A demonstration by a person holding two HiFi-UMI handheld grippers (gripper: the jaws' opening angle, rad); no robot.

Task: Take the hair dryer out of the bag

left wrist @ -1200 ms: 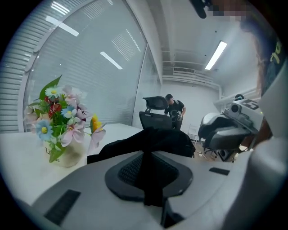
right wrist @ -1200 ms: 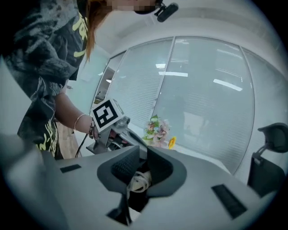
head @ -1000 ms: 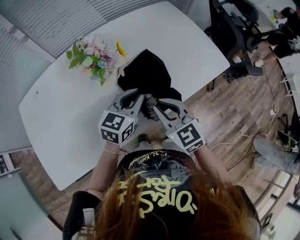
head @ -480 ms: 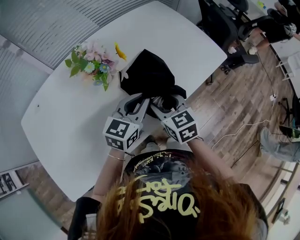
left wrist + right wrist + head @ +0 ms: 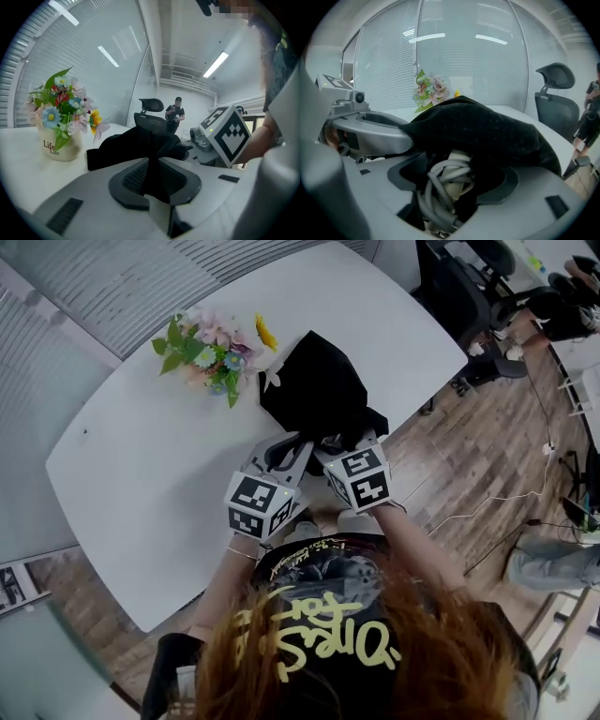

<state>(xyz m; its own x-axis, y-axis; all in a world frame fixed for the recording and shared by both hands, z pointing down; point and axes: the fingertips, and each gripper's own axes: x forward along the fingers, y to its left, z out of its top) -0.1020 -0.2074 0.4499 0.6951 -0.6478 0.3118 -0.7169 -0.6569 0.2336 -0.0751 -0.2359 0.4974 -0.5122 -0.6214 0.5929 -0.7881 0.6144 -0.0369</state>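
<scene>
A black fabric bag (image 5: 319, 390) lies on the white table (image 5: 141, 456) with its mouth toward me. My left gripper (image 5: 296, 442) is shut on a fold of the bag's rim (image 5: 151, 154). Right beside it, my right gripper (image 5: 343, 441) points down into the mouth. Its jaws have just been opening and stand wide. Between them lie the hair dryer's coiled grey cord (image 5: 440, 180) and a cream part of its body (image 5: 457, 187), apart from the pads. The bag (image 5: 487, 126) drapes over the rest of the dryer.
A pot of artificial flowers (image 5: 216, 357) stands on the table left of the bag. Black office chairs (image 5: 459, 296) sit beyond the table's right edge over the wooden floor. A person (image 5: 176, 112) stands far off behind a chair.
The right gripper has tipped down and rolled toward the bag's mouth, close beside the left. The left gripper keeps its hold on the bag's rim.
</scene>
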